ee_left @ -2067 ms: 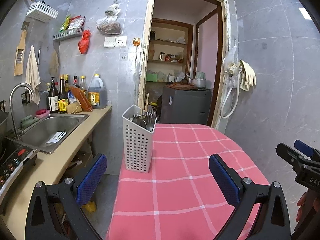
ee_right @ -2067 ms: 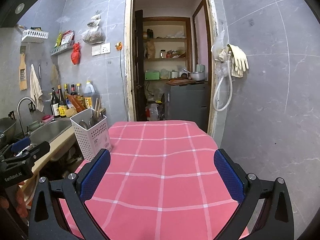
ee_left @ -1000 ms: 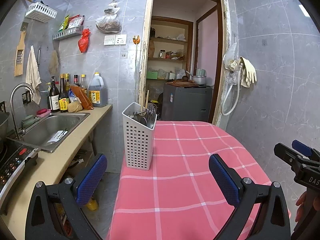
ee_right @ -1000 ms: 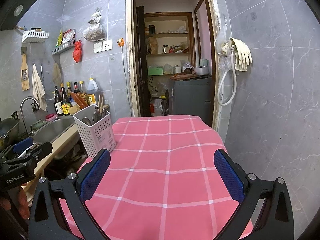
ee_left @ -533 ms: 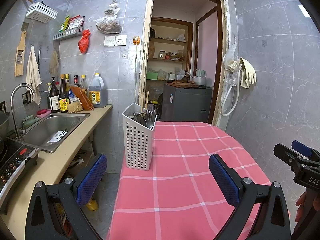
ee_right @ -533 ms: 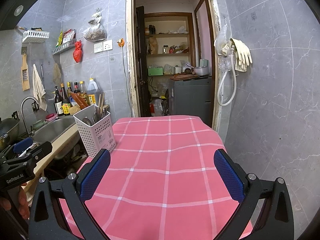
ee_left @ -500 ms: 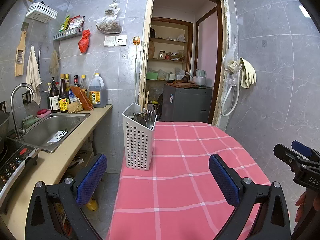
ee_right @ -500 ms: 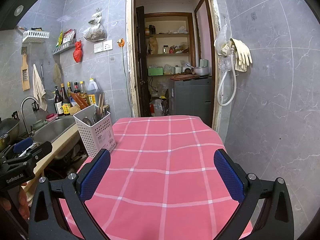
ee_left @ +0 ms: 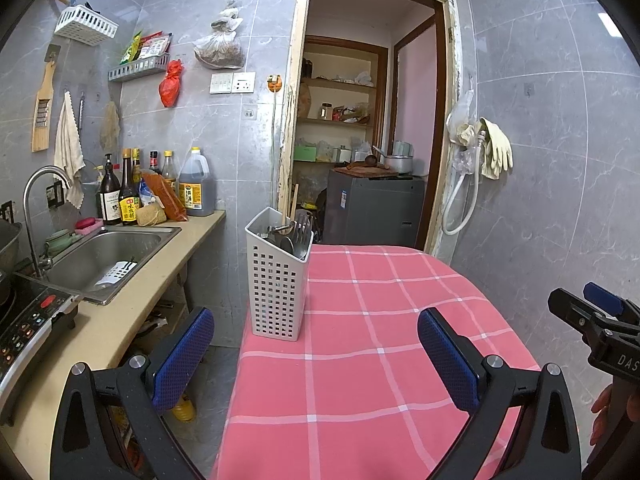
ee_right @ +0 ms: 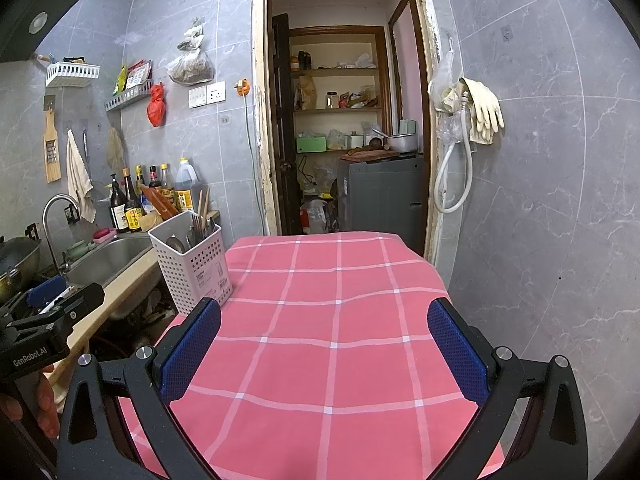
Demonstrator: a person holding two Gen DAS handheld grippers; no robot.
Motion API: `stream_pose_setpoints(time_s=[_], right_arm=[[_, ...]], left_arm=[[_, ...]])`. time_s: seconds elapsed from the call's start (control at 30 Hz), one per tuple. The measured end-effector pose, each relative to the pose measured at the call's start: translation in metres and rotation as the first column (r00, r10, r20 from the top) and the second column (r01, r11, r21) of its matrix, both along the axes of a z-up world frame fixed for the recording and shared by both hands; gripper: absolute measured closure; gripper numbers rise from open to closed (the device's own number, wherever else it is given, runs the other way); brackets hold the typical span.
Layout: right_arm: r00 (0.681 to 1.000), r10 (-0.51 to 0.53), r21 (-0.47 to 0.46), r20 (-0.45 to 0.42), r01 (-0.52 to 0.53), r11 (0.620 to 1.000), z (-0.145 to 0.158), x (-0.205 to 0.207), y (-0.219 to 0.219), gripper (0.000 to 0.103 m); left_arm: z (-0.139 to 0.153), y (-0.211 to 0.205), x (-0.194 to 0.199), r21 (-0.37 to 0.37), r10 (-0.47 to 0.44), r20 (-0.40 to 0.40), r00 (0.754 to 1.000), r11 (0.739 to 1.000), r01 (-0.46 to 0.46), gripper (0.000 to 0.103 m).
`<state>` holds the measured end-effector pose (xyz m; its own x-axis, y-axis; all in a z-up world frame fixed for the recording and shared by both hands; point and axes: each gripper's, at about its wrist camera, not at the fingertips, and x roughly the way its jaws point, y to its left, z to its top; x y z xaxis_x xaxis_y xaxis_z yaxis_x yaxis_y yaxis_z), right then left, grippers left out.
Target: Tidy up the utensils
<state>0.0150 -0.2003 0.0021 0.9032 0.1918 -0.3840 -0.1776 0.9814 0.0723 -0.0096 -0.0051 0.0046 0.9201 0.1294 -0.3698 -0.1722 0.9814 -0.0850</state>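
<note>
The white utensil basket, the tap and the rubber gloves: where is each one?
white utensil basket [ee_left: 276, 292]: left wrist view, on its perforated front wall.
tap [ee_left: 30, 196]: left wrist view, on its curved spout.
rubber gloves [ee_right: 484, 110]: right wrist view, on the hanging fingers.

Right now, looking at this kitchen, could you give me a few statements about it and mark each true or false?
1. The white utensil basket stands upright on the pink checked tablecloth. True.
2. The left hand-held gripper is clamped on a spoon. False: it is open and holds nothing.
3. Utensils stick out of the basket's top. True.
4. The right hand-held gripper is shut. False: its jaws stand wide apart.
5. Rubber gloves lie in the sink. False: they hang on the wall by the doorway.
</note>
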Motion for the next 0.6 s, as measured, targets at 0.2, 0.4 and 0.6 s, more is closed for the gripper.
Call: stream_pose_setpoints(time_s=[0.2,0.4,0.6], right_arm=[[1.000,-0.002,0.001,0.001,0.002,1.000,-0.0001,-0.0001,-0.0003,0.001],[1.000,-0.002,0.003,0.003,0.002,1.000,0.0005,-0.0025,0.0006,0.001],[1.000,-0.004,0.007,0.004,0.004,1.000,0.0018,-0.0084,0.0046,0.001]], left_arm=[[0.0001,-0.0011,-0.0003,0.001,0.000,0.001,1.000,1.000,0.000,0.000],[0.0006,-0.0023,-0.0023,0.002,0.000,0.002,1.000,1.000,0.000,0.000],[0.0025,-0.0041,-0.0041,0.004,0.001,0.003,1.000,1.000,-0.001,0.000]])
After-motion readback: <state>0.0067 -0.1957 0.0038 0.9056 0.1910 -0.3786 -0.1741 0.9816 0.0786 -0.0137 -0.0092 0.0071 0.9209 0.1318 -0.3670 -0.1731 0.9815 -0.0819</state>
